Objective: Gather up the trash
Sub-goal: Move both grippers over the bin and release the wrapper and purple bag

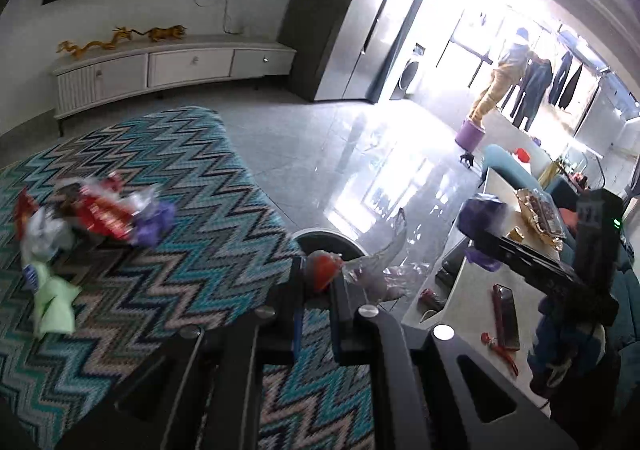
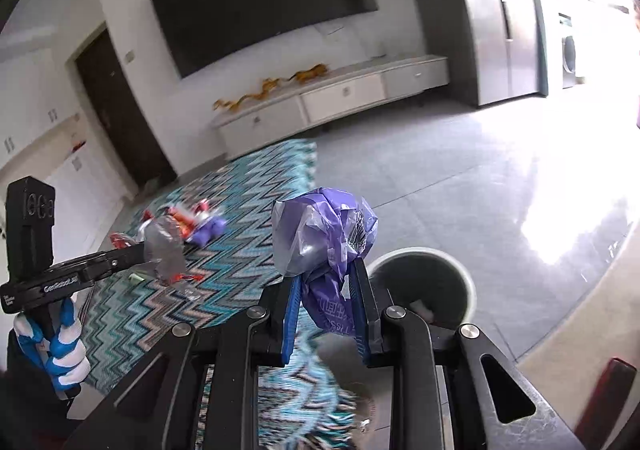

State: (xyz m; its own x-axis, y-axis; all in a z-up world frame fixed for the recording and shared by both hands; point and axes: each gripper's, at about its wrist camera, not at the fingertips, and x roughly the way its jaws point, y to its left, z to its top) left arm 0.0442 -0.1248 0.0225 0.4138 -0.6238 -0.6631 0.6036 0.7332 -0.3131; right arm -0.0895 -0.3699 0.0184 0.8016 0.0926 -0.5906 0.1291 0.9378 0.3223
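In the left wrist view my left gripper (image 1: pixel 318 282) is shut on a crumpled clear wrapper with a red patch (image 1: pixel 360 270), held just short of the round bin (image 1: pixel 352 240). The right wrist view shows the same gripper (image 2: pixel 142 252) at the left, a silvery wrapper (image 2: pixel 164 246) in its jaws, with a gloved hand (image 2: pixel 64 346) on the handle. My right gripper (image 2: pixel 326 290) is shut on a purple plastic bag (image 2: pixel 324 230) that bulges above its blue pads, left of the bin (image 2: pixel 424 282). More wrappers (image 1: pixel 100 218) lie heaped on the zigzag rug (image 1: pixel 180 270).
A light green wrapper (image 1: pixel 54 302) lies near the heap. A white low table (image 1: pixel 468 290) at the right carries a phone (image 1: pixel 506 314) and a foil tray (image 1: pixel 538 214). The TV cabinet (image 1: pixel 180 64) lines the far wall. A person (image 1: pixel 504 82) stands by a purple bucket (image 1: pixel 470 134).
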